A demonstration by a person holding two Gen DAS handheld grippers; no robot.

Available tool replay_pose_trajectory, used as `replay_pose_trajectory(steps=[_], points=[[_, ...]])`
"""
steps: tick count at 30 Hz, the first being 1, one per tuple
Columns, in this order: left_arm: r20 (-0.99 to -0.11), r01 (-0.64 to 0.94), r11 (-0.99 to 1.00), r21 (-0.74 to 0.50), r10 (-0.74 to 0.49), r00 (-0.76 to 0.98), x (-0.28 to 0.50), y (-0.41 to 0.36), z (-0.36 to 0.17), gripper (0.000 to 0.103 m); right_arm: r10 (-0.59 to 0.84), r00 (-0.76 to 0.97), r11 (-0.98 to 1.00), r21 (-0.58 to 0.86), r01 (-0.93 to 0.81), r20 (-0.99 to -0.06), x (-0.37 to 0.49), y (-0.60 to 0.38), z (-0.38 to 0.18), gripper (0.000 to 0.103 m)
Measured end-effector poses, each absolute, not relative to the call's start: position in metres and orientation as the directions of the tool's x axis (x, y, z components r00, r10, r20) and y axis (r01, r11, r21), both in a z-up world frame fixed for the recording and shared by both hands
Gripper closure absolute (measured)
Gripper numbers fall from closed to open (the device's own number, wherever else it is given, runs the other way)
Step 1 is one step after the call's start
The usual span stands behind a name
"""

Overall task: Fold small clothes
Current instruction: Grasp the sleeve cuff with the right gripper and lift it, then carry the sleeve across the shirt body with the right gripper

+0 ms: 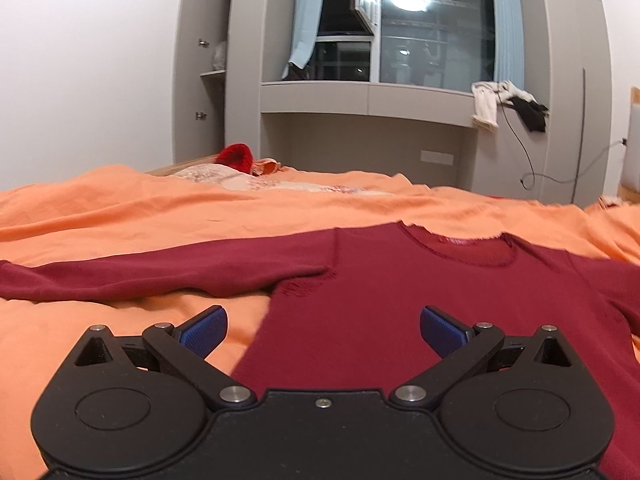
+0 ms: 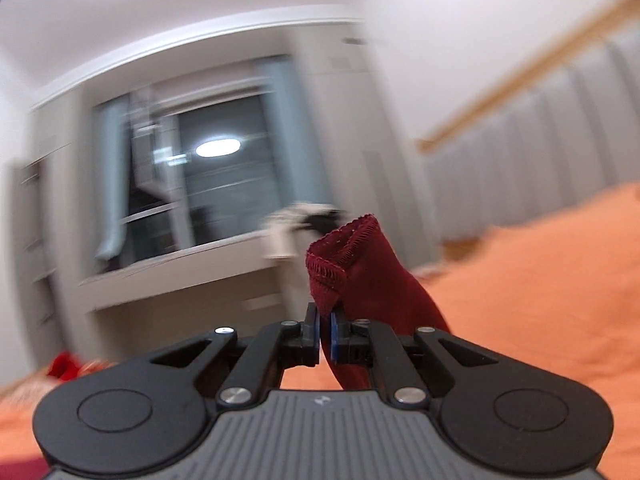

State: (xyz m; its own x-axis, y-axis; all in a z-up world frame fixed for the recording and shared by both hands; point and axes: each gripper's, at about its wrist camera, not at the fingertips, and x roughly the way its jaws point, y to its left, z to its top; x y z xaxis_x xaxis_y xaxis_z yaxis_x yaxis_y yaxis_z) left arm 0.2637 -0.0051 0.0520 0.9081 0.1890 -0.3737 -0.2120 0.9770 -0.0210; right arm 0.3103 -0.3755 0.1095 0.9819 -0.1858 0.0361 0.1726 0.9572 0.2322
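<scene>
Left gripper (image 1: 323, 330) hangs low over the bed with its blue-padded fingers (image 1: 204, 332) spread wide and nothing between them. Just beyond the fingertips lies a dark red shirt (image 1: 360, 300), flat on an orange sheet (image 1: 120, 216) with its neckline away from the camera and one long sleeve (image 1: 160, 272) stretched out to the left in that view. Right gripper (image 2: 325, 330) is clamped on the shirt's other sleeve cuff (image 2: 344, 256); the stitched hem stands up above the closed fingertips while the rest of the sleeve drops down past the right finger toward the sheet. Farther back on the bed sit a pale patterned cloth (image 1: 240, 178) and a bright red knit item (image 1: 236, 156). Beyond the bed stand grey cabinets and a window (image 1: 436, 28) with light-blue curtains; some white and black clothes (image 1: 508, 104) hang from the ledge below it. The right wrist view is motion-blurred in the background.
</scene>
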Motion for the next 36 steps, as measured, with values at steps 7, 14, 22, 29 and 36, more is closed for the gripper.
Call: replay_pose_trajectory(steps=[7, 14, 22, 29, 36], points=[[-0.350, -0.271, 0.958, -0.092, 0.223, 0.910, 0.259, 0.016, 0.062, 0.001, 0.168, 0.985, 0.986, -0.006, -0.168, -0.035, 0.321, -0.254, 0.097, 0.098], [-0.366, -0.316, 0.939, -0.136, 0.249, 0.897, 0.257, 0.038, 0.064, 0.001, 0.392, 0.877, 0.870, -0.197, -0.451, -0.276, 0.314, -0.168, 0.050, 0.098], [-0.403, -0.316, 0.935, -0.162, 0.229, 0.886, 0.263, 0.046, 0.062, 0.001, 0.436, 0.751, 0.793, -0.182, -0.581, -0.496, 0.297, -0.144, 0.024, 0.083], [-0.429, -0.274, 0.939, -0.209, 0.164, 0.888, 0.270, 0.045, 0.058, 0.001, 0.499, 0.682, 0.762, -0.105, -0.639, -0.534, 0.281, -0.169, 0.041, 0.042], [-0.460, -0.218, 0.943, -0.251, 0.082, 0.884, 0.279, 0.036, 0.051, 0.001, 0.488, 0.733, 0.796, -0.103, -0.597, -0.473, 0.277, -0.205, 0.055, 0.031]])
